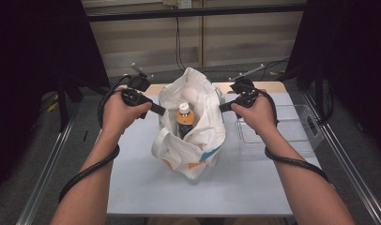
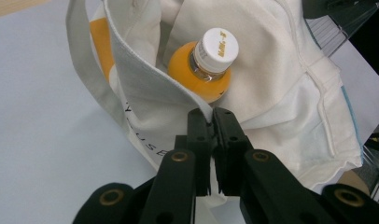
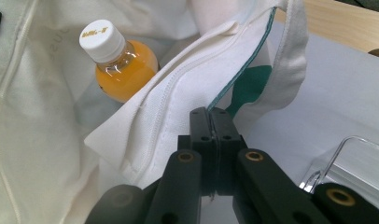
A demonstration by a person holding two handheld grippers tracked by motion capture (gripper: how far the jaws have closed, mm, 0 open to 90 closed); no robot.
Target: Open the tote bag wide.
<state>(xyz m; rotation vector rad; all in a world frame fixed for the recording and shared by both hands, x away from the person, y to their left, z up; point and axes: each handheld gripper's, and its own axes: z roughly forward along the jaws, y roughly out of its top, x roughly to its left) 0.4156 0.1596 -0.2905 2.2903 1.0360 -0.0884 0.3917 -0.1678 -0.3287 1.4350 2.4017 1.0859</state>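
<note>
One tote bag (image 1: 193, 126) holds one bottle (image 1: 184, 119); two grippers, left gripper (image 1: 161, 111) and right gripper (image 1: 221, 107), apparently pinch its rim.

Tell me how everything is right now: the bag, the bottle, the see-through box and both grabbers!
Bag: standing on the table, mouth pulled open from both sides.
Bottle: upright inside the bag, white cap on.
Clear box: on the table to the right of the bag, apart from it; its contents cannot be told.
Left gripper: shut on the bag's rim.
Right gripper: shut on the bag's opposite rim.
</note>
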